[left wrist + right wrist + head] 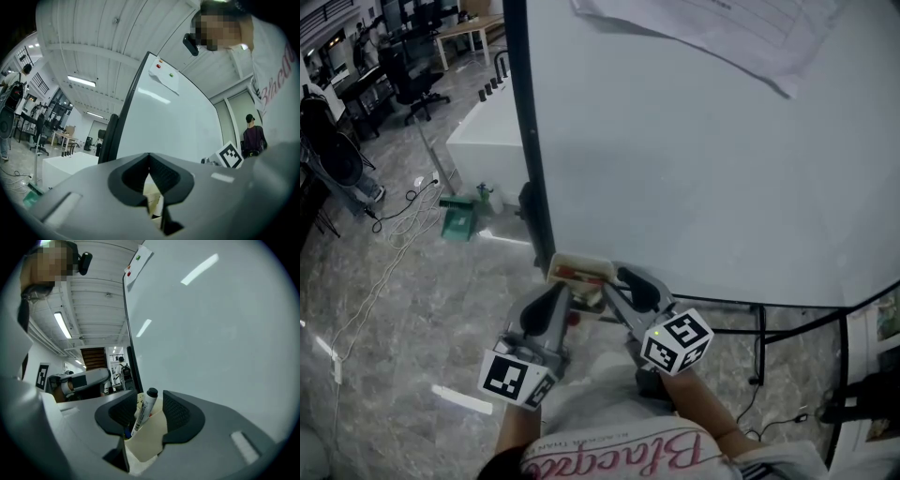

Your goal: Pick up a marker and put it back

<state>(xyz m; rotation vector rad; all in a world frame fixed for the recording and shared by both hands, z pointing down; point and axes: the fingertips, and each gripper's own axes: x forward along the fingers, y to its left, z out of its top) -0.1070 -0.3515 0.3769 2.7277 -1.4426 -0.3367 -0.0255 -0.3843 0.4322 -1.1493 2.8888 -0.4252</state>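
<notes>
At the foot of a whiteboard (694, 169), the person's left gripper (149, 160) is clenched tip to tip on nothing, with the cream paper holder (579, 267) showing just beyond its jaws. Whether it touches the holder cannot be told. The holder sits at the board's lower edge between the two tools. In it stands the task's white marker (140, 417), black cap up, tilted toward the jaw on the left side of the right gripper view, among other pens. The right gripper (150, 405) straddles the marker with its jaws released. The pads stand apart and clear space shows on the marker's far side, so the put-back looks all but done.

The risk lies in drawing back. The marker leans close to one pad, and a crooked or hurried pull could catch its cap and tip it out. The holder looks like light paper, so a jaw snagging its rim could drag it or spill its contents.
</notes>
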